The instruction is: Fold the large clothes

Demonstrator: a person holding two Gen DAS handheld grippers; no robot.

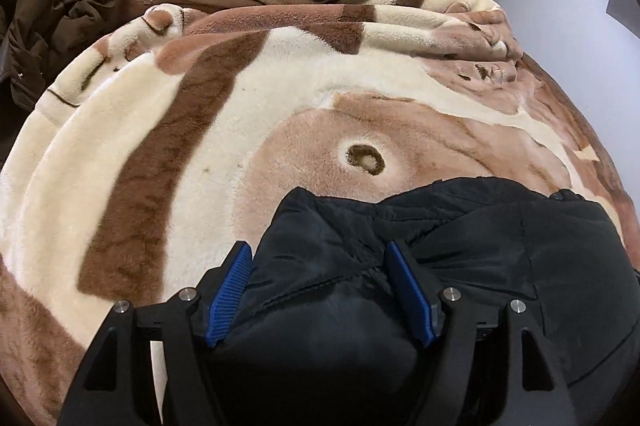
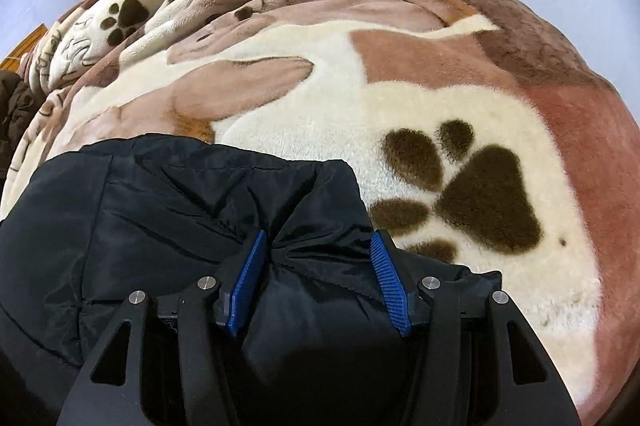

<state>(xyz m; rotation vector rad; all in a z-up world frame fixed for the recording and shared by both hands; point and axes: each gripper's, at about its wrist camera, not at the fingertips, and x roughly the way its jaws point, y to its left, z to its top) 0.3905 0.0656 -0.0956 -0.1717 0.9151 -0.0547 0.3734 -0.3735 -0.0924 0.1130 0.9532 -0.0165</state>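
Left-wrist view showed the bed covered by a plush blanket [image 1: 224,129] in cream and brown with paw prints, bunched into ridges at the far side. A brown coat [image 1: 52,21] lay heaped at the bed's far left edge, well apart from the work.

Nearer the camera lay the black jacket [image 1: 500,258], padded and bulky, resting on the blanket and spanning the space between the two hands. Its near edge was gathered up, probably so both ends could be carried over together for a fold.

The left gripper [image 1: 320,290] was clamped on a thick wad of the jacket, blue pads pressing into the fabric from both sides; the wide stance of the jaws looked due to the padding's bulk. In the right-wrist view the right gripper [image 2: 320,282] likewise pinched a fat bunch of the jacket [image 2: 180,209], beside a large paw print [image 2: 472,201].
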